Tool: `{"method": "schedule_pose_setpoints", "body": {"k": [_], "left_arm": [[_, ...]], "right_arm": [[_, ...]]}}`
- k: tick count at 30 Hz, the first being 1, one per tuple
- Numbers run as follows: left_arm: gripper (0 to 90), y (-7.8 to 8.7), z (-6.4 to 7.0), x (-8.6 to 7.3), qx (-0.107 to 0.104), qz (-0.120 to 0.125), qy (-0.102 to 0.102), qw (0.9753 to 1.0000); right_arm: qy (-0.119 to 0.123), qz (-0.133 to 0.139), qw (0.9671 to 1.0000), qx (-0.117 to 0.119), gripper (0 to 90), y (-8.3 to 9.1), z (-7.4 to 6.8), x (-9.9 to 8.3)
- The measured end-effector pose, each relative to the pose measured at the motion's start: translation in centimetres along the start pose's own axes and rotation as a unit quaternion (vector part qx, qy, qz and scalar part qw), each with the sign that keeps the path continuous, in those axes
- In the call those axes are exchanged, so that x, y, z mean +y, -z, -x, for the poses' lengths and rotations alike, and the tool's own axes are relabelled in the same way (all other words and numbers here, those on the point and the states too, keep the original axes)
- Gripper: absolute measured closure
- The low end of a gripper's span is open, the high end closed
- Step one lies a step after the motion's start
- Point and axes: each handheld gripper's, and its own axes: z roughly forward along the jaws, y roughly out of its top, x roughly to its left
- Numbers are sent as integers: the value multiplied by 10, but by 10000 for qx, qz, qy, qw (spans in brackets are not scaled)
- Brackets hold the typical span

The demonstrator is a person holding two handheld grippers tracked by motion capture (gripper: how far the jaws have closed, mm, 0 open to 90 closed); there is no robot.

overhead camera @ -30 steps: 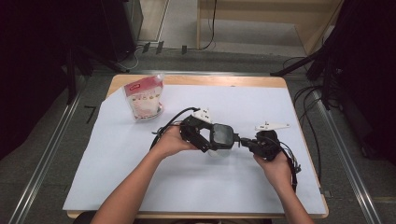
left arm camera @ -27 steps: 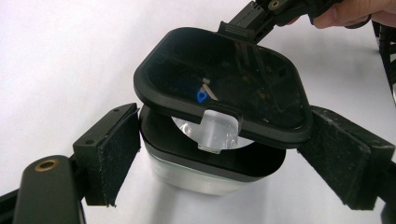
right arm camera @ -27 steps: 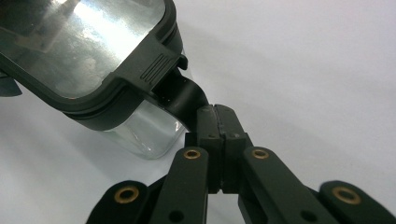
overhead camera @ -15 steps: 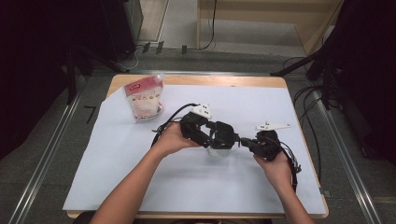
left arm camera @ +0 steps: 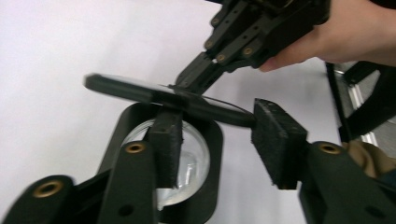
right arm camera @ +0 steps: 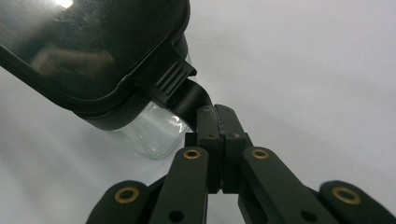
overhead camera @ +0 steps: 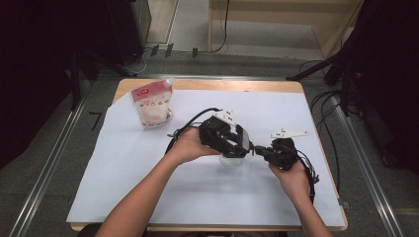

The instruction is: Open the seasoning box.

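Both bare forearms enter from the bottom edge of the high view and converge toward the table's centre. The left forearm runs diagonally up and to the right; the left hand wraps the body of the left black two-jaw gripper, which points to the right. In the left gripper view, its jaws stand apart.

The right forearm rises more steeply; the right hand grips the right black two-jaw gripper from below, pointing it left toward the other. In the right gripper view, its jaws are pressed together, pinching a black ribbed tab.
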Motion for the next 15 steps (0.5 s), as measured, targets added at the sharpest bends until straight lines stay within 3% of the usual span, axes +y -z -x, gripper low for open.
{"method": "schedule_pose_setpoints", "body": {"k": [3, 7, 15], "left_arm": [[624, -2, 1, 4, -72, -8, -4, 10000], [648, -6, -1, 8, -175, 40, 144, 9997], [671, -17, 2, 15, -170, -18, 97, 9998]], "right_arm": [[-1, 19, 10000, 2, 900, 0, 0, 0], [8, 24, 10000, -15, 900, 0, 0, 0], [-15, 13, 10000, -18, 900, 1, -2, 0]]}}
